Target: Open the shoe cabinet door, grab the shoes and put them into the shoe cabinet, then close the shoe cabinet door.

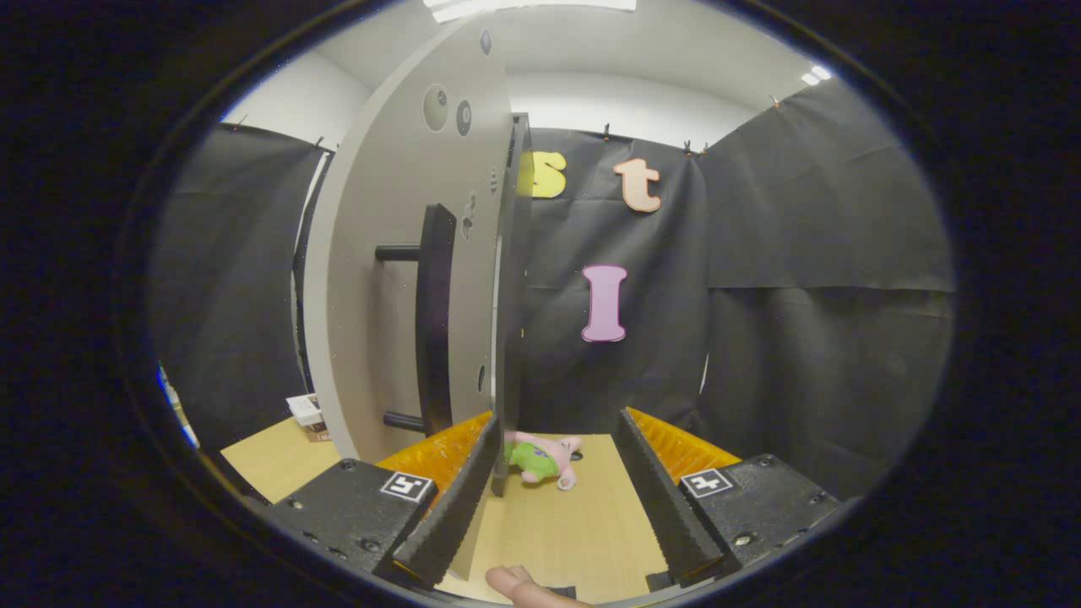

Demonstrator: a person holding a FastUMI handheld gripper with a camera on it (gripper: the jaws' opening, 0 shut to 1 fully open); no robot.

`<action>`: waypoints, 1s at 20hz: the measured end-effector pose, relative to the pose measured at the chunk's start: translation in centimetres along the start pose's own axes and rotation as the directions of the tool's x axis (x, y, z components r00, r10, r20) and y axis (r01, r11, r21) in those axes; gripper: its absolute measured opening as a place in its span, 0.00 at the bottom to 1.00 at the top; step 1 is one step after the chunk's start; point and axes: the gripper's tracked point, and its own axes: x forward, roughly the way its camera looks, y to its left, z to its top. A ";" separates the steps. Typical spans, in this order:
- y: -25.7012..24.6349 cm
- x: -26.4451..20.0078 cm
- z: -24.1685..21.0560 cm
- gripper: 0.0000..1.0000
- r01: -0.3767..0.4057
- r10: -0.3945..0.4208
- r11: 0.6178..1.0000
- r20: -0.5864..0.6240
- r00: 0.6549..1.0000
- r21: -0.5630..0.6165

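A grey shoe cabinet door (380, 279) stands upright just ahead of my left finger (456, 498), seen almost edge-on. Its black vertical bar handle (435, 321) sticks out toward the left on two pegs. The door's right edge (513, 279) runs down to the table between my fingers, close to the left one. My gripper (557, 415) is open and wide, with nothing pressed between the fingers. The left finger overlaps the door's lower corner; I cannot tell whether it touches. A small pink and green plush thing (545, 460) lies on the table beyond the fingers.
The light wooden table (566, 532) runs under the gripper. A small white box (306, 410) lies on it left of the door. Black cloth walls close the booth behind and at both sides. A person's fingertip (519, 584) shows below the fingers.
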 end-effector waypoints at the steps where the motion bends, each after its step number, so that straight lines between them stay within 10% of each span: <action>1: 0.2 -0.1 0.1 0.92 0.009 -0.009 1.000 0.004 1.000 -0.018; 20: 20.6 2.9 -2.4 0.93 -0.112 0.111 0.993 -0.049 0.993 -0.026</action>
